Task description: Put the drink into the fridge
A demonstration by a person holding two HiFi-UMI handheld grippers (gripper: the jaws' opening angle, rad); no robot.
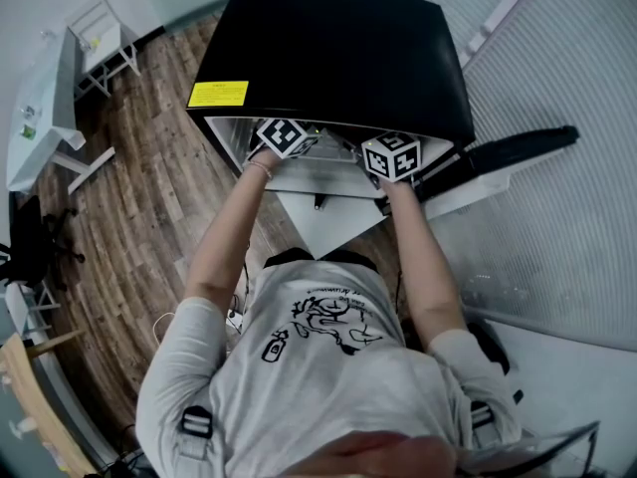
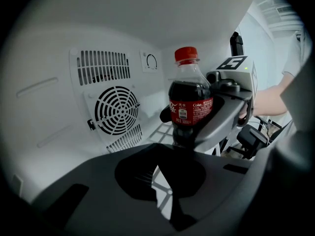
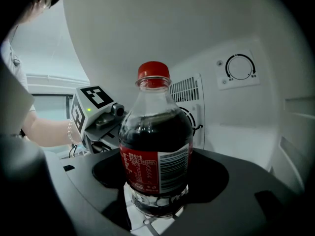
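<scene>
The person's arms [image 1: 231,222] reach up the head view to the open black fridge [image 1: 338,58] at frame top.

Left tool [image 2: 170,150], low centre of the left gripper view: jaws only narrowly apart, nothing between them.

Right tool [image 3: 158,156]: jaws wide, closed on the cola bottle [image 3: 156,132]. The bottle is upright inside the fridge with its red cap on and its base at the wire shelf [image 3: 142,226].

White rear wall behind the bottle: round fan grille [image 2: 116,109] and a dial [image 3: 239,68] at upper right.
</scene>
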